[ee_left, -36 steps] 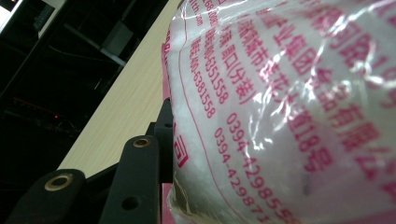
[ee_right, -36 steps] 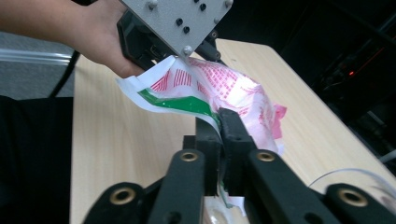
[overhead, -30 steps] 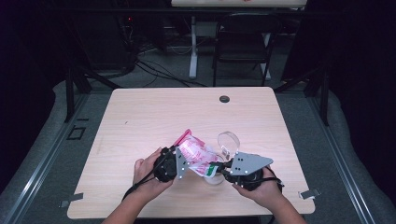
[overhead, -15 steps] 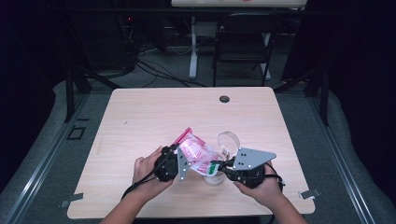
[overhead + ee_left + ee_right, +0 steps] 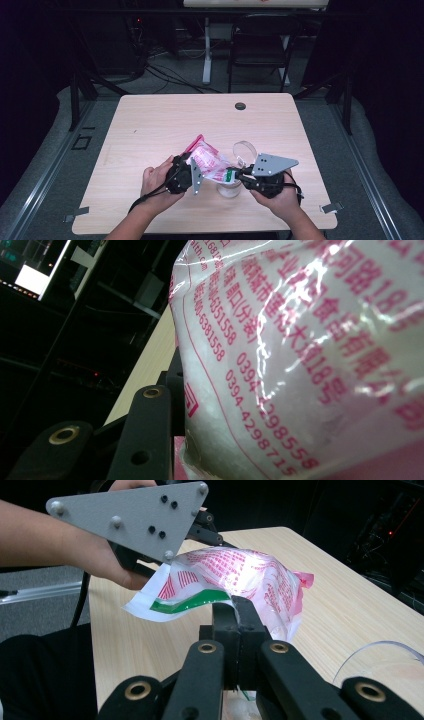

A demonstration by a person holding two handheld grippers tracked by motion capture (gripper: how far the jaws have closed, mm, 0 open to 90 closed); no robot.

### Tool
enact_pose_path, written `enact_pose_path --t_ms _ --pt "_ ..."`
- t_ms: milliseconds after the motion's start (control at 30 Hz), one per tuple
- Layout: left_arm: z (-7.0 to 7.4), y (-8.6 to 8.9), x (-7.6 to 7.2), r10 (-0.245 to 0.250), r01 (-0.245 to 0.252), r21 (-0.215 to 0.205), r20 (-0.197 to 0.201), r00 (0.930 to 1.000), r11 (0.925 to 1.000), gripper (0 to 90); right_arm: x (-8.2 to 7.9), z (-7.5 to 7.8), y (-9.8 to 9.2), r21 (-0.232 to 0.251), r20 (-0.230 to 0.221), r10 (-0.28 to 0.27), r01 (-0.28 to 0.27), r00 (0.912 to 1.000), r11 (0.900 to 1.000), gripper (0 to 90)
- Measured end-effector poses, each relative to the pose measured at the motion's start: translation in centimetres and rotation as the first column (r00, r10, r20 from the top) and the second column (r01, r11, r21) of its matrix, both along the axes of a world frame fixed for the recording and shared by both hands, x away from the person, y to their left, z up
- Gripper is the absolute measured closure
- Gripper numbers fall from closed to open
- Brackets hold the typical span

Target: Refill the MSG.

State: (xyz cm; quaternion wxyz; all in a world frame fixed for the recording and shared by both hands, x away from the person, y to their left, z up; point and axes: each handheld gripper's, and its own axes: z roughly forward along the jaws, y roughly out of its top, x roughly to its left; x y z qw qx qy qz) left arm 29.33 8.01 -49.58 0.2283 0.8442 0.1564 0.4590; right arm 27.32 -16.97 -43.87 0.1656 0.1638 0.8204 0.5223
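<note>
A pink-and-white plastic bag (image 5: 210, 160) with red print hangs just above the table, held from both sides. From the left, my left gripper (image 5: 196, 172) clamps its body; in the left gripper view the bag (image 5: 300, 350) presses against one black finger (image 5: 150, 435). My right gripper (image 5: 236, 175) is shut on the bag's lower end near the green stripe. In the right gripper view its closed tips (image 5: 235, 605) pinch the bag (image 5: 235, 575), with the left gripper (image 5: 200, 535) and its grey plate behind. Under the bag stands a clear cup (image 5: 228, 189).
A clear round lid (image 5: 244, 149) lies just beyond the bag, its rim (image 5: 380, 652) curving at the lower right of the right gripper view. The wooden table (image 5: 150, 125) has a dark grommet (image 5: 240, 106) near its far edge. A chair (image 5: 260, 45) stands beyond it.
</note>
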Motion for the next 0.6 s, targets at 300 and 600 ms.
enact_pose_path --t_ms 300,600 --pt "0.4 -0.2 -0.1 0.010 -0.014 0.052 0.071 0.9974 0.9985 62.8 0.7 -0.5 -0.5 0.087 -0.057 -0.029 0.034 0.9979 0.996 90.0" --pt "0.5 -0.8 -0.5 -0.002 -0.013 0.122 0.117 0.9932 0.9924 63.2 1.2 -1.2 -1.2 0.114 -0.090 -0.054 0.064 0.9945 0.991 90.0"
